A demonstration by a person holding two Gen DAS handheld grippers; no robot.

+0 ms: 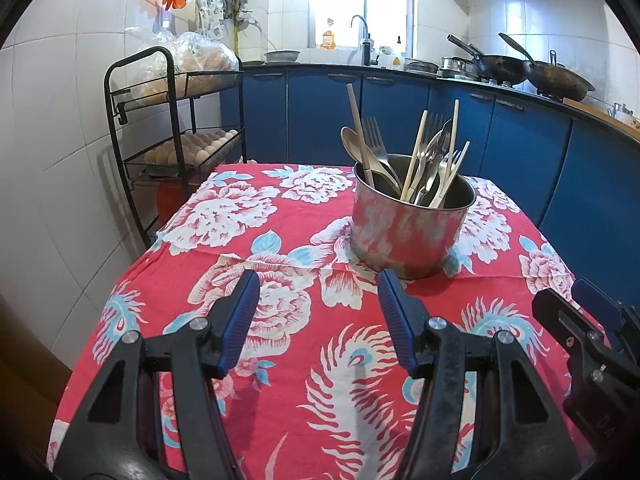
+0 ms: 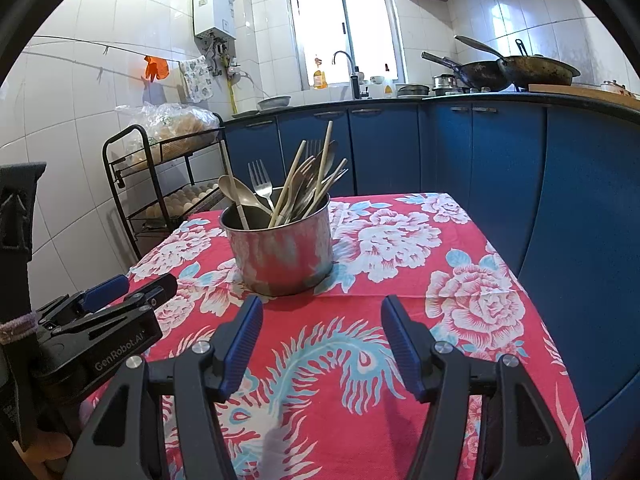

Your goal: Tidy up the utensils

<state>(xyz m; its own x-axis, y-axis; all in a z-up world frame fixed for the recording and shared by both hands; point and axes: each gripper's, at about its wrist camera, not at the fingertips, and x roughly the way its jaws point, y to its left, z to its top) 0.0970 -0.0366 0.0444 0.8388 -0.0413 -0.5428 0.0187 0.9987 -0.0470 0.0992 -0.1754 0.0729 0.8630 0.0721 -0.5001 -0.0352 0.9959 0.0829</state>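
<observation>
A steel pot (image 1: 408, 228) stands upright on the red floral tablecloth (image 1: 280, 360), toward the far side. It holds several forks, spoons and pale chopsticks (image 1: 420, 160) standing on end. My left gripper (image 1: 318, 292) is open and empty, just short of the pot, slightly to its left. In the right wrist view the pot (image 2: 280, 252) stands ahead and to the left of my right gripper (image 2: 322, 318), which is open and empty above the cloth (image 2: 400, 280). The left gripper's body also shows at the left edge of the right wrist view (image 2: 100, 320).
A black wire cart (image 1: 168, 140) with eggs and bagged bread stands left of the table by the tiled wall. Blue cabinets (image 1: 520, 152) run behind and to the right, close to the table's right edge. Woks (image 1: 532, 72) and a sink tap sit on the counter.
</observation>
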